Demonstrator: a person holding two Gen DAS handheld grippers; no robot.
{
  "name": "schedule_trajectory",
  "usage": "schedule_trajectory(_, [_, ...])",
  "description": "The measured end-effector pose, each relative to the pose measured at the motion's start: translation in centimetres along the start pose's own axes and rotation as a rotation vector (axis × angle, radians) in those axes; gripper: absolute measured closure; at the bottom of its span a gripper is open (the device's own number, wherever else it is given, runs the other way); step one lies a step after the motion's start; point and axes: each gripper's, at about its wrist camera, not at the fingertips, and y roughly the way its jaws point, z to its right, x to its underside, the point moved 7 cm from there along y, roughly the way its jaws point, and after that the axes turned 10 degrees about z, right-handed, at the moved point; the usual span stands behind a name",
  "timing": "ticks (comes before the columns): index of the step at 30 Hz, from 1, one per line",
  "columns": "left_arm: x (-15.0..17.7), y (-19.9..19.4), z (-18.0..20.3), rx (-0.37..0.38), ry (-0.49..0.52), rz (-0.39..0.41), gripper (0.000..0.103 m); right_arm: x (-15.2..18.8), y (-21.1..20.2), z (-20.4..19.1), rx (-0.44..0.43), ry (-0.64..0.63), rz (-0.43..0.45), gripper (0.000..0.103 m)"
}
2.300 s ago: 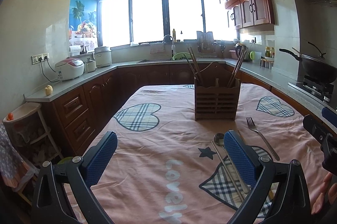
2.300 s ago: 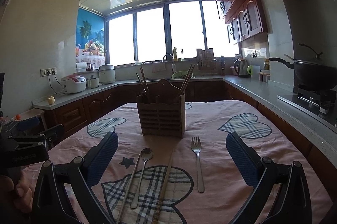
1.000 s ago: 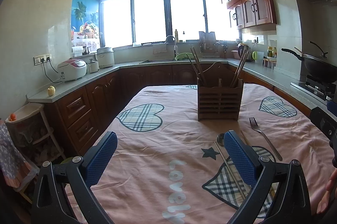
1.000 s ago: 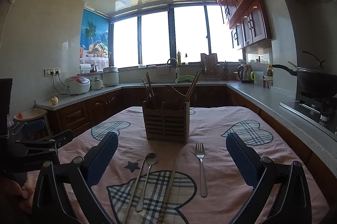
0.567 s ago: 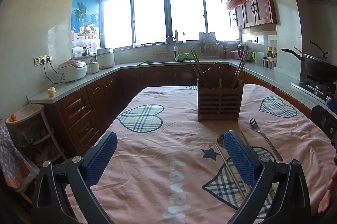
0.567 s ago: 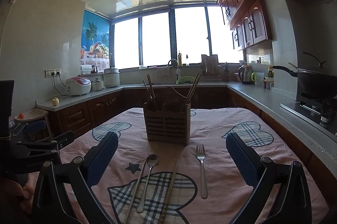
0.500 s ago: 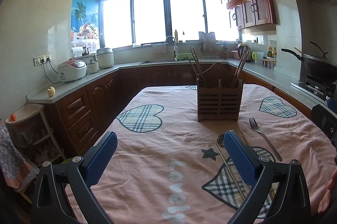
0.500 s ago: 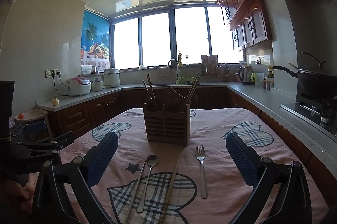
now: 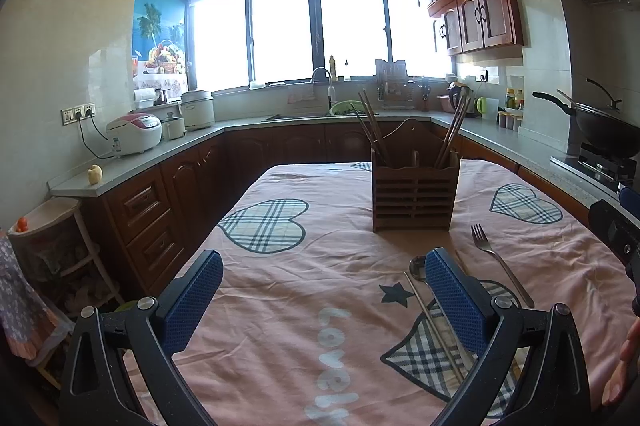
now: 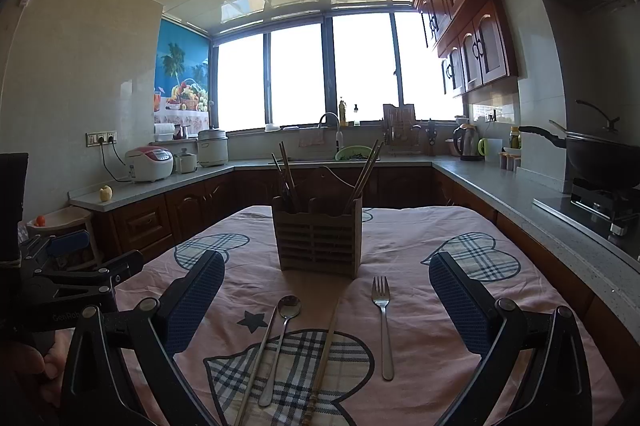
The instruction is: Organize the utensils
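Observation:
A slatted wooden utensil holder (image 10: 318, 240) with chopsticks in it stands mid-table; it also shows in the left wrist view (image 9: 414, 196). In front of it lie a fork (image 10: 382, 326), a spoon (image 10: 282, 338), a metal chopstick (image 10: 256, 358) and a wooden chopstick (image 10: 326, 354). My right gripper (image 10: 326, 290) is open and empty, held above these utensils. My left gripper (image 9: 324, 290) is open and empty, to the left of them; its right finger (image 9: 452, 296) hides part of the spoon (image 9: 416, 266). The fork (image 9: 498, 262) lies further right.
The table wears a pink cloth with plaid hearts (image 9: 264, 222). Kitchen counters (image 10: 160, 184) ring the room, with a rice cooker (image 10: 148, 164), a sink and a wok (image 10: 600, 154) on the stove at right. The left gripper's body (image 10: 68, 286) shows at left.
Both grippers have drifted slightly; the right wrist view has risen and tilted up a little. The utensils have not moved and both grippers stay open.

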Motion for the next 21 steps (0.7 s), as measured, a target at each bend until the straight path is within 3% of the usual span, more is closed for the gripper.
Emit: schedule_trajectory(21, [-1.0, 1.2, 0.5, 0.004, -0.022, 0.000, 0.001, 0.4, 1.6, 0.7, 0.006, 0.006, -0.025, 0.000])
